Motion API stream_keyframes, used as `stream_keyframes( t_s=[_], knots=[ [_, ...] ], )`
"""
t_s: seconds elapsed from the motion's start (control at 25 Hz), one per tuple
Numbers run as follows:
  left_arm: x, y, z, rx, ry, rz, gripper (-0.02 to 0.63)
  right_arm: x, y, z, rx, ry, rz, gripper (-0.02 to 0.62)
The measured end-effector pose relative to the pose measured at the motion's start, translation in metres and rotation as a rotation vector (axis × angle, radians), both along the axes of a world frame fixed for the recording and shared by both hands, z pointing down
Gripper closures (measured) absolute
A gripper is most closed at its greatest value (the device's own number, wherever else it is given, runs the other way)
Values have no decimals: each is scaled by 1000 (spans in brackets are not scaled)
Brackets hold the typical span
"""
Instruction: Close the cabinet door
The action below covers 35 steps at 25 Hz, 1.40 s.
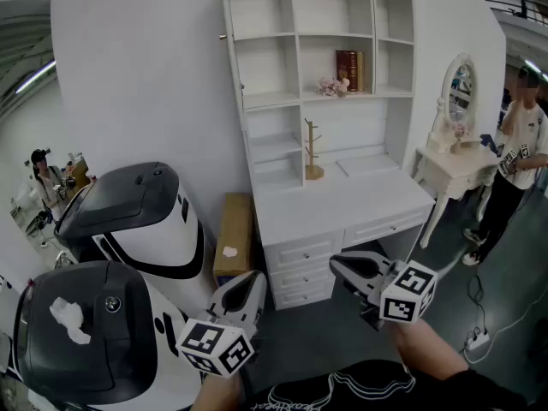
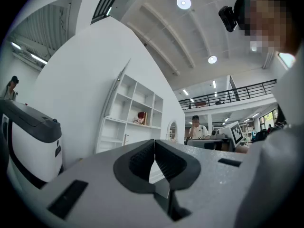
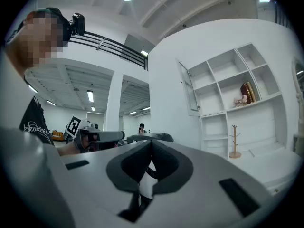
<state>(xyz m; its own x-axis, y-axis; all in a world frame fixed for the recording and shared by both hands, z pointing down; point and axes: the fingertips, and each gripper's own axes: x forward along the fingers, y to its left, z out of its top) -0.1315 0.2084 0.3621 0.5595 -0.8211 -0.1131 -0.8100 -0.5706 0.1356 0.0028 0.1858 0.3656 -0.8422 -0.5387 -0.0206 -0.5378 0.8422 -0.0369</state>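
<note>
A: Status on the cabinet door (image 1: 228,50)?

B: Open. It's on the top left compartment of the white shelf unit (image 1: 318,24), swung out toward the camera. In the head view it shows nearly edge-on. The right gripper view shows it better (image 3: 186,87), angled out from the frame. The panel looks like glass, though the fisheye makes that hard to confirm.

A: Grippers?

B: Both are held low in front of the person, well apart from the door and touching nothing. The left gripper (image 1: 255,277) has its jaws together with nothing between them, and its own view (image 2: 154,142) confirms that. The right gripper (image 1: 336,264) is the same: jaws pressed tip to tip and empty, as its own view (image 3: 151,142) shows. Both point roughly level toward the unit.

A: What else is on the unit?

B: Books (image 1: 349,69) stand in a middle shelf with a small flower bunch (image 1: 333,86) just beside them. A wooden stand (image 1: 312,151) is upright on the desk top (image 1: 360,197), and there are drawers (image 1: 300,255) below.

A: Surroundings?

B: Two white-and-black machines (image 1: 145,221) are at left, near the left gripper. A brown box (image 1: 234,234) sits on the floor between them and the drawers. A white vanity table (image 1: 449,171) with a mirror is at right, with a person (image 1: 518,144) standing beside it.
</note>
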Motion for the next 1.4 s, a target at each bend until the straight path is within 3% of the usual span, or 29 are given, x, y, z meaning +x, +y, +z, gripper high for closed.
stream_keyframes(
  t_s=[0.28, 0.56, 0.84, 1.12, 1.4],
  knots=[
    [-12, 2, 17, -29, -9, 28, 601, -22, 7, 22, -34, 4, 2, 591],
    [-29, 6, 54, -97, -18, 68, 601, -44, 5, 66, -141, -4, 48, 591],
    [-51, -10, 68, -128, 27, 73, 600, -74, 7, 77, -169, -1, -16, 591],
    [-35, -47, 60, -126, 50, 91, 601, -50, -33, 51, -138, -71, -26, 591],
    [-24, -124, 43, -131, 48, 64, 601, -38, -122, 25, -88, -110, -76, 591]
  ],
)
